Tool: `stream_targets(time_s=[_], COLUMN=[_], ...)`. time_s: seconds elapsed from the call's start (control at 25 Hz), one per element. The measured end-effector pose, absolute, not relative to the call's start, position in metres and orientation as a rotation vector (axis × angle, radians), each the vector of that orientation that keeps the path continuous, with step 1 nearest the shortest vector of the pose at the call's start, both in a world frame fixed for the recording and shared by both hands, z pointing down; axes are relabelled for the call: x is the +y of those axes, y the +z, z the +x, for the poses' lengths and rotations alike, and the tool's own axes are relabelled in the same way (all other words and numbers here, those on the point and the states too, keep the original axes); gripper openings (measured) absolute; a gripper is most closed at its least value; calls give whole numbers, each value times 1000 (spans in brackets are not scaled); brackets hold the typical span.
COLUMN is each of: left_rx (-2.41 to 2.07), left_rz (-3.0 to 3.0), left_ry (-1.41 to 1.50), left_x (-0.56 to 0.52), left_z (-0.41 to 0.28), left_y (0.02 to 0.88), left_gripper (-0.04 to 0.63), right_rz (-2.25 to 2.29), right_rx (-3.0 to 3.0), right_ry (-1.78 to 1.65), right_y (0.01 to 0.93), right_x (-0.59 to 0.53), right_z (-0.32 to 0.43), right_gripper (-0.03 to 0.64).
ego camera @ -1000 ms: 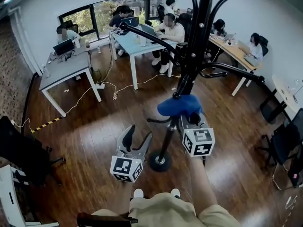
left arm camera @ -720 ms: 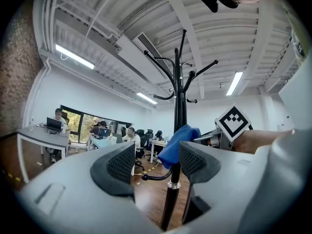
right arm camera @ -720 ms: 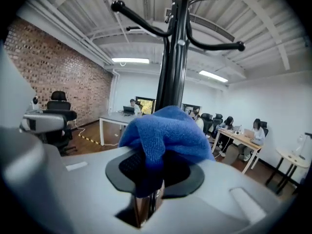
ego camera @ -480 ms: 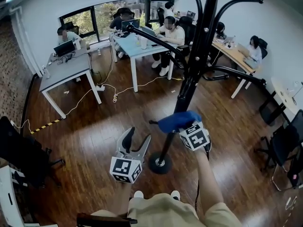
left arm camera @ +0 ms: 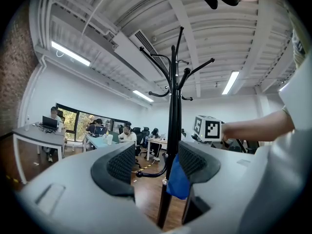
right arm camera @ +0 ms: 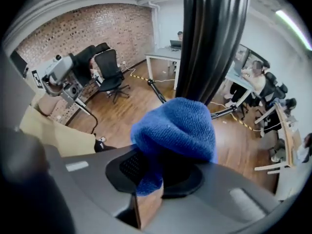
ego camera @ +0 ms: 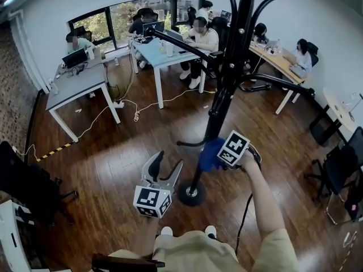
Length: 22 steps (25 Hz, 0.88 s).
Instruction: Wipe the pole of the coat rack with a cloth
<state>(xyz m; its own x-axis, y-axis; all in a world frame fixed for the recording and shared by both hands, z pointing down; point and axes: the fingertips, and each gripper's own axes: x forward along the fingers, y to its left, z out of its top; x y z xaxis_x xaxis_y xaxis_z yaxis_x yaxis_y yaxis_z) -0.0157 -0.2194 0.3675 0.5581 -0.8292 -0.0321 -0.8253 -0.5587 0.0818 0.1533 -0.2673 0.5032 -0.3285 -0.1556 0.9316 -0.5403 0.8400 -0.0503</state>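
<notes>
The left hand-held gripper (ego camera: 168,163) hangs low beside the pole (ego camera: 226,86), jaws wide and empty — unchanged. The right hand-held gripper (ego camera: 220,154) clamps the blue cloth (ego camera: 209,155) against the pole — lower down it than a second ago.

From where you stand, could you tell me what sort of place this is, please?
Most likely an open-plan office: people work at laptops on desks, office chairs stand about, and a coat rack stands on the wood floor.
</notes>
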Motion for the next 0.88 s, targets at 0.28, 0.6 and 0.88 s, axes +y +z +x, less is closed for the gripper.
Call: stream_targets(time_s=[0.28,0.6,0.88], left_rx=[-1436,-1430,-1441], left_rz=[2708,2699,2701], left_ry=[-97,-106,-109], left_x=[-219,-223,-219], left_z=[-11,-12,-24], left_y=[373,375,372], left_gripper=[255,255,255], right_rz=[262,538,1079], right_rx=[-1894,-2254,-2570], right_ry=[539,319,-152], right_y=[478,398,271], right_x=[-205,-199,-263], right_z=[172,150,82], right_gripper=[61,61,63])
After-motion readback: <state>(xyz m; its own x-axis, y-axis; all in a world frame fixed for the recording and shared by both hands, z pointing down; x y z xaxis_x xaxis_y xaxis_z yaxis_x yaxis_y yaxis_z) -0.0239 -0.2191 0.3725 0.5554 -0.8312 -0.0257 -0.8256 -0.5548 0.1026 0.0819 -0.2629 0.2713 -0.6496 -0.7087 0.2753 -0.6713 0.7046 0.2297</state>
